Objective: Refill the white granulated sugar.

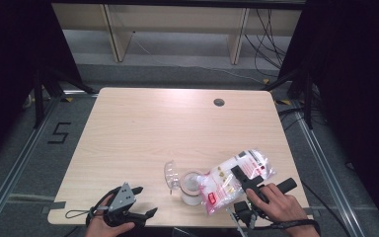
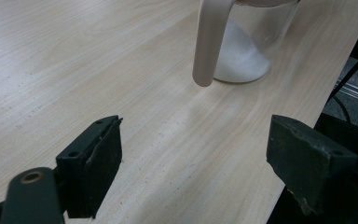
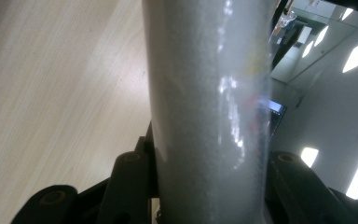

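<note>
Two containers sit near the table's (image 1: pixel 143 128) front edge: a clear jar (image 1: pixel 191 187) and a plastic bag (image 1: pixel 234 178). The jar stands upright at about five o'clock from the table's middle, its see-through lid (image 1: pixel 171 174) swung open toward ten o'clock. In the left gripper view the jar (image 2: pixel 249 46) holds a sloped heap of white grains (image 2: pixel 242 60) piled against one side, and a pale handle (image 2: pixel 209 39) hangs down its wall. The bag lies tilted, its lower end over the jar's mouth and its upper end raised toward two o'clock. It is full of white grains and carries red and white labels; the print is too small to read. In the right gripper view the bag (image 3: pixel 205 112) fills the space between the jaws, and faint red and yellow marks show through the film, not legible.

The right gripper (image 1: pixel 249 181) clamps the bag across its middle, jaws pressed on both sides of it, at three o'clock from the jar. The left gripper (image 1: pixel 139 202) rests at the table's front edge, at about eight o'clock from the jar and well apart from it; its jaws stand wide with only bare tabletop between them. A black "5" (image 1: pixel 59 133) is taped on the floor at nine o'clock from the table.
</note>
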A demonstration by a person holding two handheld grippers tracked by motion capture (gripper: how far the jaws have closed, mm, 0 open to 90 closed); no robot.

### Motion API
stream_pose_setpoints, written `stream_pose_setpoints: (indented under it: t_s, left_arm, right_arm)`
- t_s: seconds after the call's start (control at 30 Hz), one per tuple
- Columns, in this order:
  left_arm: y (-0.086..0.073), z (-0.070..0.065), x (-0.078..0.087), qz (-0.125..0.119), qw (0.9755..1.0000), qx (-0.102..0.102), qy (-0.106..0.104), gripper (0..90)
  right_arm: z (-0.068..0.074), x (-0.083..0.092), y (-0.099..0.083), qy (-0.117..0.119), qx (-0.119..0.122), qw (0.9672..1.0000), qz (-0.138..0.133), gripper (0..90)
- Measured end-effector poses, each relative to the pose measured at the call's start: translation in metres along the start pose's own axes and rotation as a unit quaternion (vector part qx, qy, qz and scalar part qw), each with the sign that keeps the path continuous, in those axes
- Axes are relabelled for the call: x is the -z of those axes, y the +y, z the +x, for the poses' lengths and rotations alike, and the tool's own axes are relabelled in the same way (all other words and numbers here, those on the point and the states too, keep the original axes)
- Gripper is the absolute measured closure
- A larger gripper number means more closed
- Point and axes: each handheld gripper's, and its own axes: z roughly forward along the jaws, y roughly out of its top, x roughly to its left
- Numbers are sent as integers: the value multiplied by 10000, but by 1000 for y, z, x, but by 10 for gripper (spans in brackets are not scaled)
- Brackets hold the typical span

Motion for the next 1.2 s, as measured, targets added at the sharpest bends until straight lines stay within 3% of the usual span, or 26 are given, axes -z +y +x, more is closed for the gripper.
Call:
stream_pose_setpoints:
  t_s: [0.1, 0.17, 0.2, 0.33, 0.37, 0.4, 0.43, 0.47, 0.5, 0.53, 0.6, 0.67, 0.73, 0.83, 0.97, 1.03, 1.13, 1.2]
  left_arm:
    - [0, 0, 0, 1, 10000, 15, -3, 179]
    - [0, -2, -1, -105, 9996, 238, -54, 180]
    - [0, -2, -1, -103, 9997, 227, -44, 179]
    - [0, -1, 0, 2, 10000, 97, 12, 180]
    - [0, -1, 0, 9, 10000, 99, 12, 179]
    - [0, -2, -1, -105, 9997, 226, -44, 179]
    - [0, 0, 1, 50, 10000, 69, 2, 180]
    - [-1, 0, 0, 39, 10000, 63, 37, 180]
    - [0, 0, 1, 42, 10000, 81, 10, 179]
    - [0, -2, -1, -103, 9997, 220, -38, 179]
    - [0, 0, 1, 25, 10000, 76, -37, 180]
    - [0, -1, 0, -52, 9998, 167, -27, 180]
    - [0, -1, 1, 13, 10000, 88, -33, 180]
    - [0, -2, -1, -102, 9997, 218, -35, 180]
    - [0, 0, 1, -5, 9999, 104, -42, 180]
    - [0, -2, -1, -126, 9996, 249, -40, 179]
    - [0, -1, 0, -41, 9999, 148, -37, 180]
    - [0, -2, -1, -99, 9997, 215, -33, 179]
  right_arm:
    - [-1, -1, 0, -15, 34, 10000, -37, 649]
    - [-1, -1, 0, -42, 42, 10000, -72, 649]
    - [0, 0, -1, -33, -56, 10000, -23, 650]
    - [0, -1, -1, 54, -27, 10000, -40, 653]
    - [1, -1, -1, 39, -76, 9999, -62, 654]
    - [1, -1, -1, 42, -106, 9999, -53, 655]
    - [1, -1, -1, 49, -128, 9999, -55, 655]
    - [1, -1, -1, 51, -127, 9999, -64, 656]
    - [1, -1, -1, 60, -136, 9999, -57, 657]
    - [1, -1, -1, 59, -157, 9998, -56, 657]
    - [1, -1, -1, 64, -153, 9998, -54, 659]
    - [1, -1, -1, 67, -140, 9999, -68, 659]
    - [1, -1, -1, 58, -144, 9999, -51, 660]
    - [0, -1, 0, 32, -51, 9999, -107, 661]
    - [0, 0, 1, 66, -93, 9999, -58, 662]
    - [0, 0, 1, 79, -98, 9999, -68, 663]
    - [-1, 0, 2, 67, -103, 9999, -85, 664]
    - [0, 0, 1, 73, -99, 9999, -85, 664]
